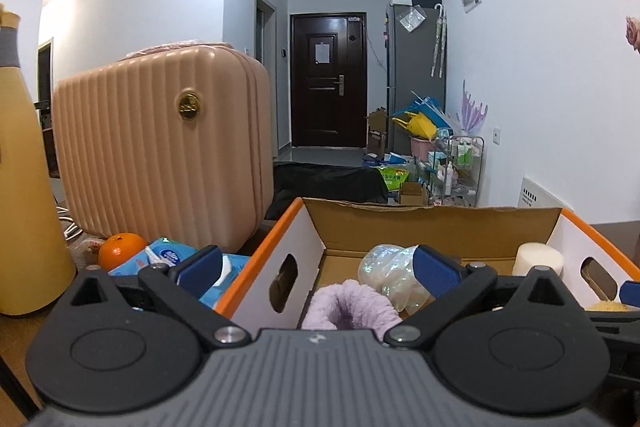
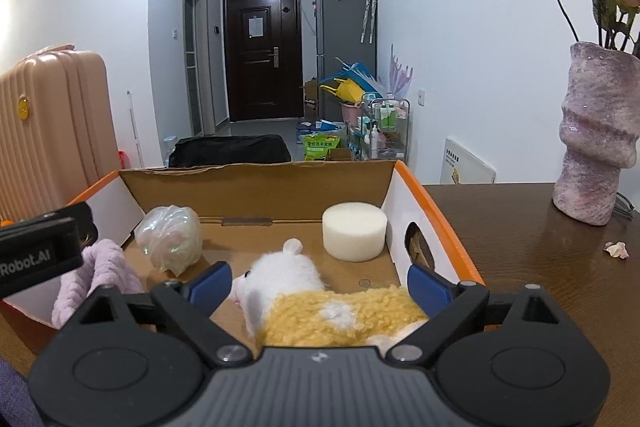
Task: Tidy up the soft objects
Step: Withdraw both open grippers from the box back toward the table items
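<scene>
Lived-in home, flat hallway beyond a wooden table [image 2: 520, 227]. Dark front door [image 1: 328, 79] at far end as landmark. Right of door: grey fridge [image 1: 416, 67] with umbrellas hung on its side, bags and a wire trolley [image 1: 460, 163] of bottles at its foot. Left of door, nearer: pink suitcase [image 1: 160, 147]. Vase [image 2: 596, 135] of dried roses on table, far right of door.

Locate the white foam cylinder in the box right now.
The white foam cylinder stands in the cardboard box's far right corner in the right wrist view, beyond the plush toy.
</scene>
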The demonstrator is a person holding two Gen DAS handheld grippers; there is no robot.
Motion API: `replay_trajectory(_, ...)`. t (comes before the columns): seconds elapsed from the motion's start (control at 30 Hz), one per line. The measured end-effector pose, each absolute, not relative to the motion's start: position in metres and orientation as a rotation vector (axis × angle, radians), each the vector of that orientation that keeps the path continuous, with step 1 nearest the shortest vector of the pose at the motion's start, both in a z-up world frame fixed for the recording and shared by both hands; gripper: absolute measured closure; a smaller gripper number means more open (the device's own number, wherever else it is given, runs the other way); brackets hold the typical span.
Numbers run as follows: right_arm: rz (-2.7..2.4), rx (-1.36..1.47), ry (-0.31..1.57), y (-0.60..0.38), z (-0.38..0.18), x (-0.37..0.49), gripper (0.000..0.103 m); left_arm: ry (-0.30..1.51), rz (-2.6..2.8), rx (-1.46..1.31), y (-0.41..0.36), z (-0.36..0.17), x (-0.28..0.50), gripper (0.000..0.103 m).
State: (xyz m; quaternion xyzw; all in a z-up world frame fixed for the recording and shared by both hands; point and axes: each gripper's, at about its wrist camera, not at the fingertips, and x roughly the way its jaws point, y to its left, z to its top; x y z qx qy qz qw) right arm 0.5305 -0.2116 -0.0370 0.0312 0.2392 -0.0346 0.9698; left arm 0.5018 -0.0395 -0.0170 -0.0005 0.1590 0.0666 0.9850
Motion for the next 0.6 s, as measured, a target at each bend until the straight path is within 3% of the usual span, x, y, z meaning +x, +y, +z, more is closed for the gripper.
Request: replay_trajectory(0.6,-0.069,0.089,0.374,-0.225,-0.012,0.469,0.001,0.248,0.187,-0.067,-0.005,-0.003,0.44,0.0)
